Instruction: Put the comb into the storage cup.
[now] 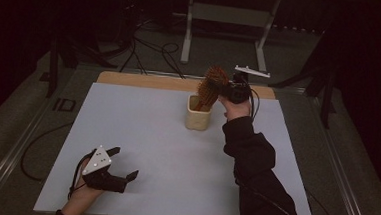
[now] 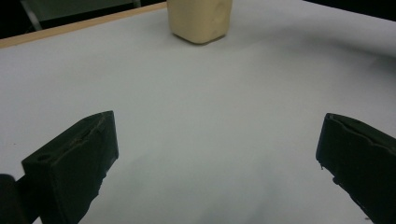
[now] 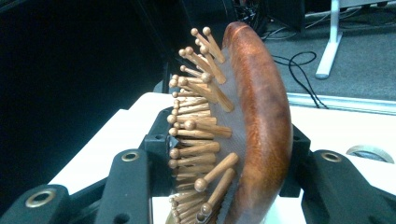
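A big white board (image 1: 151, 135) lies on a table with a wooden edge (image 1: 145, 80) at the far side. Behind it stands a grey metal frame (image 1: 229, 19) on the dark floor, with what look like black cables (image 1: 152, 50) nearby.

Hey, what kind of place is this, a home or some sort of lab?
Probably a lab or recording workspace, not a home. A white-topped table stands in a dark room, loose cables trail over the grey floor behind it, and a person's hands work handheld grippers, the right gripper gripping a wooden hairbrush.

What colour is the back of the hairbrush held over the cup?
Glossy reddish-brown wood; the hairbrush shows it best in the right gripper view.
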### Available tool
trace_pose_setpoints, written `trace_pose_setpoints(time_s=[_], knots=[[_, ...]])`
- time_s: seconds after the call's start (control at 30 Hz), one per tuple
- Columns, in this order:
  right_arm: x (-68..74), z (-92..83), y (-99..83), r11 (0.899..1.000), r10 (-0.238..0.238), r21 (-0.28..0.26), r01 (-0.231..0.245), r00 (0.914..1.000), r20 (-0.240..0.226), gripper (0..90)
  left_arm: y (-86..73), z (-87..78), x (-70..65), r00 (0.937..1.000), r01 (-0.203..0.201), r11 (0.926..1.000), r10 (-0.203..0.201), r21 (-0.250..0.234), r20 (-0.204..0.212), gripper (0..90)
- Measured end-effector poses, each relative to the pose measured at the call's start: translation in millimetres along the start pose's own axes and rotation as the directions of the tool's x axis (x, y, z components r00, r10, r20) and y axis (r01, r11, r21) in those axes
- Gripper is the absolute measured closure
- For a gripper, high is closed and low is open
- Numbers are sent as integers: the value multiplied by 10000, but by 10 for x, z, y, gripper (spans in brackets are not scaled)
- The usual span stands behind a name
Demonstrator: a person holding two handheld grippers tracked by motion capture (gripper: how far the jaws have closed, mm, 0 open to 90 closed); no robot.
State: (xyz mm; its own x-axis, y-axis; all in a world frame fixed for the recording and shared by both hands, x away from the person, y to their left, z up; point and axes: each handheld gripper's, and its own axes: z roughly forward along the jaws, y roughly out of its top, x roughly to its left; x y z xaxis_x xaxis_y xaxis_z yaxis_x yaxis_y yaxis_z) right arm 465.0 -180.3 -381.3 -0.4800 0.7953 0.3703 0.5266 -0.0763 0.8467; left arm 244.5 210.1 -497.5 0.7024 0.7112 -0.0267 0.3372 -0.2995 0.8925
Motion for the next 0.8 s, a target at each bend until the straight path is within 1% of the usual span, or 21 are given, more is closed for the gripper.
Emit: trace_pose_setpoints(time_s=[0.17, 0.23, 0.43, 0.47, 0.53, 0.63, 0.73, 0.8], knots=[[-35, 42, -67, 9998, 110, 159, -110, 9999, -15, 519, -2, -1, 7, 10000, 33, 10000, -33, -25, 33, 0], [-52, 52, -87, 9999, 122, 122, -122, 9999, 37, 518, -2, -5, 10, 10000, 59, 10000, -59, -24, 27, 0], [-102, 40, -94, 9996, 224, 160, -222, 9996, -144, 500, -7, 6, 10, 9999, 82, 10000, -82, -8, 64, 0], [-111, 39, -94, 9997, 180, 176, -177, 9997, -166, 491, -8, 8, 9, 10000, 51, 10000, -51, 1, 44, 0], [-132, 35, -104, 9995, 226, 220, -228, 9997, 89, 469, -6, 9, 11, 10000, 78, 10000, -78, -4, 56, 0], [-176, 33, -112, 9993, 298, 237, -299, 9996, 17, 453, -10, 2, 21, 9999, 139, 9999, -139, -41, 14, 0], [-155, 36, -100, 9993, 21, 380, -26, 9999, 143, 421, -9, -4, 36, 9999, 160, 9998, -160, -72, -4, 0], [-157, 34, -90, 9988, 72, 478, -70, 10000, -39, 346, -13, -6, 38, 9998, 215, 9997, -215, -92, 2, 0]])
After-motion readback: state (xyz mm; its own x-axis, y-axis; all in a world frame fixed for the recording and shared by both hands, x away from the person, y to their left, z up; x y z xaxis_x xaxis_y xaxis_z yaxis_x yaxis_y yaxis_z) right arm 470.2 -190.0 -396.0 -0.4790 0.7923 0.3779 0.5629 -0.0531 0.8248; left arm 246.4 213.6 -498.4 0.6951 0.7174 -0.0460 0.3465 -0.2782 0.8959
